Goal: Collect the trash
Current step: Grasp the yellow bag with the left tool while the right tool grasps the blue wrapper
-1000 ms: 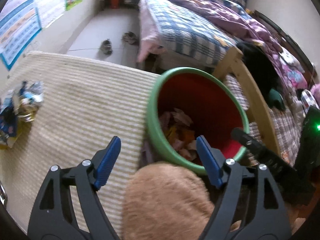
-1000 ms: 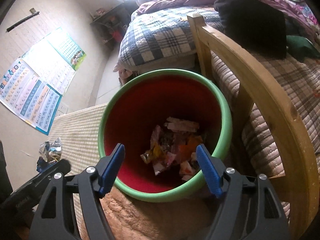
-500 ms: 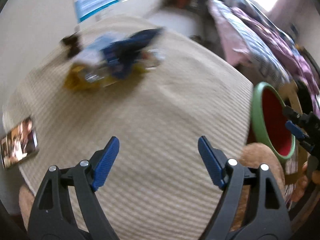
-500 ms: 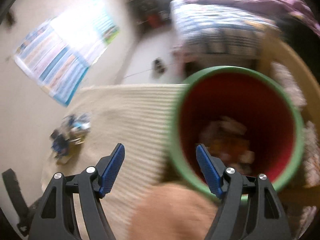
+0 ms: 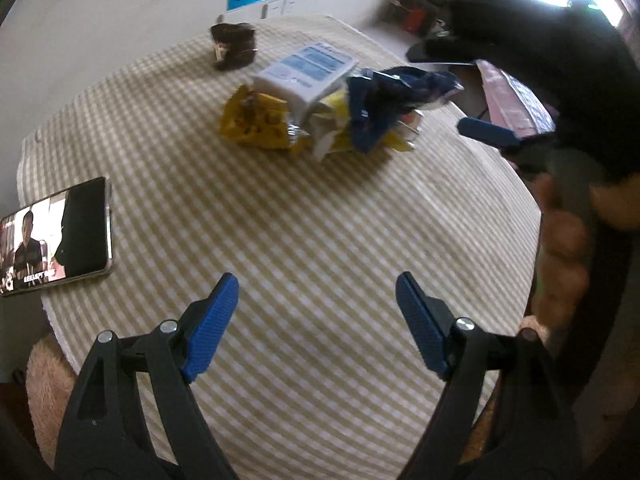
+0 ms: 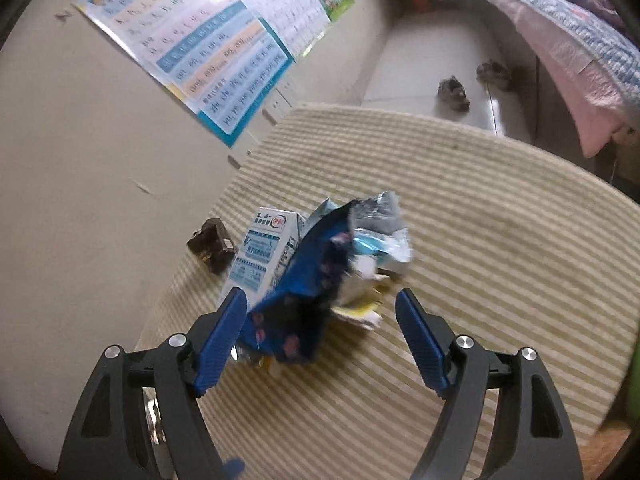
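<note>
A pile of trash lies on the round striped table point(image 5: 280, 240): a crumpled blue wrapper point(image 5: 392, 100) point(image 6: 304, 292), a yellow snack bag point(image 5: 256, 120), a white and blue carton point(image 5: 308, 72) point(image 6: 264, 252) and a dark brown wrapper point(image 5: 234, 46) point(image 6: 212, 246). My right gripper point(image 6: 320, 332) is open, its jaws either side of the near end of the blue wrapper; it also shows in the left wrist view point(image 5: 486, 134). My left gripper point(image 5: 316, 324) is open and empty over the near part of the table, well short of the pile.
A phone point(image 5: 56, 236) with its screen lit lies at the table's left edge. Posters point(image 6: 208, 44) hang on the wall behind the table. A bed point(image 6: 568, 40) stands at the right, with shoes point(image 6: 452, 92) on the floor beside it.
Both grippers have swung left, away from the green-rimmed red bin and toward the trash pile. The right gripper has come up to the blue wrapper. Both stayed open.
</note>
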Action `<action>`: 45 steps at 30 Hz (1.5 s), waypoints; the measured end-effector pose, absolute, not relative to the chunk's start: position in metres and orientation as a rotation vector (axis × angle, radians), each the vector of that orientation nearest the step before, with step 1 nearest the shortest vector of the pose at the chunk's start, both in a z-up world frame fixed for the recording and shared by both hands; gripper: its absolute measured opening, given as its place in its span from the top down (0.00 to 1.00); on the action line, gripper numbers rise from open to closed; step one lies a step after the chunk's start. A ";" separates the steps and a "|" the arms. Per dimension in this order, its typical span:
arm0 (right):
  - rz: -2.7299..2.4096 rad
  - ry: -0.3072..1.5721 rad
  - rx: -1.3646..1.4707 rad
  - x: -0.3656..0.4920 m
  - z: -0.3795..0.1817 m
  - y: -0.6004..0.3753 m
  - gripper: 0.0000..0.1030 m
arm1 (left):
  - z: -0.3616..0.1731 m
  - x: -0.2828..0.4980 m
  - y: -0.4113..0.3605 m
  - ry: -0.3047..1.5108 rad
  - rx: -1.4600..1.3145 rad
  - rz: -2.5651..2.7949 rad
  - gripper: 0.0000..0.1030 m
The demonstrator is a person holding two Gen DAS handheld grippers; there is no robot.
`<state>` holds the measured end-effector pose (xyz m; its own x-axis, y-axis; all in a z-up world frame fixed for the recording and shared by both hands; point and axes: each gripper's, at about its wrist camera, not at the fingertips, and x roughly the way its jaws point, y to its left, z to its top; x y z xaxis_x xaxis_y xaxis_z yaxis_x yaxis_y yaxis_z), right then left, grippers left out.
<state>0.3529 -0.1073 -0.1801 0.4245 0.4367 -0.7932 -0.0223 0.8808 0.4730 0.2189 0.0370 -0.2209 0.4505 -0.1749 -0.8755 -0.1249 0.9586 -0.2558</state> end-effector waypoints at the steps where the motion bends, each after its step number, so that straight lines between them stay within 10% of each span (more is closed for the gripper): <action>1: 0.292 1.117 0.425 0.357 -0.184 -0.105 0.28 | -0.221 0.219 0.040 1.108 -0.308 -0.018 0.24; 12: 0.412 1.125 0.351 0.360 -0.189 -0.099 0.74 | -0.236 0.224 0.045 1.134 -0.317 -0.001 0.24; 39: 0.370 1.191 0.466 0.224 -0.209 -0.210 0.72 | -0.221 0.379 -0.016 1.080 -0.036 -0.035 0.24; 45: 0.363 1.192 0.501 0.226 -0.213 -0.216 0.54 | -0.230 0.382 -0.039 1.102 0.105 -0.057 0.24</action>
<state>0.2262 -0.2158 -0.2134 0.3335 0.5200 -0.7864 -0.0073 0.8355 0.5494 0.3825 -0.0392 -0.2301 0.4514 0.0063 -0.8923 0.0977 0.9936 0.0565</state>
